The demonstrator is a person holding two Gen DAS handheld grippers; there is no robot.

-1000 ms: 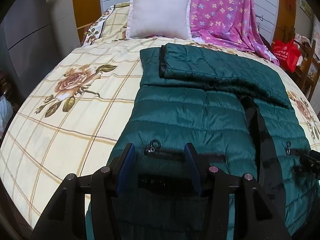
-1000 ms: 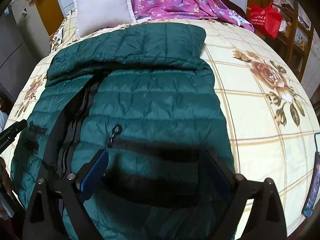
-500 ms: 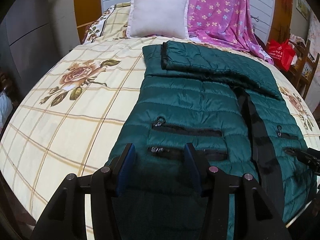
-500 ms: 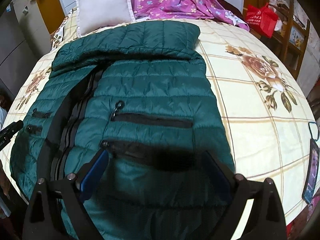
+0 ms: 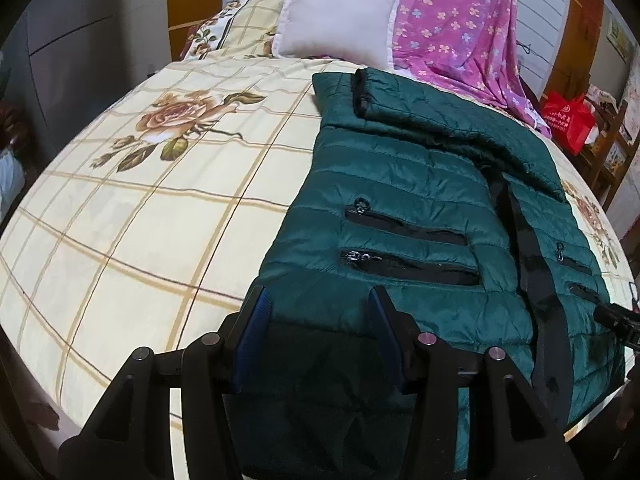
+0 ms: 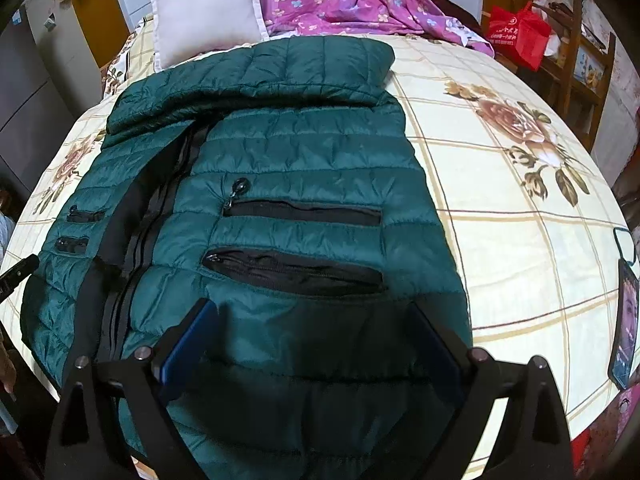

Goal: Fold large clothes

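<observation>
Hovering over green jacket [image 5: 400, 184], left gripper [image 5: 320, 304] jaws wide, right gripper [image 6: 316, 312] jaws wide, both empty

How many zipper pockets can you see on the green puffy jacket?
4. Two on the green puffy jacket panel nearest the right gripper: upper pocket, lower pocket. Two smaller across the front zipper: upper, lower. More may hide under folds.

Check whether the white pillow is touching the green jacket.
Apart. The left wrist view shows a strip of bedsheet between the white pillow and the green jacket; the right wrist view is less clear.
</observation>
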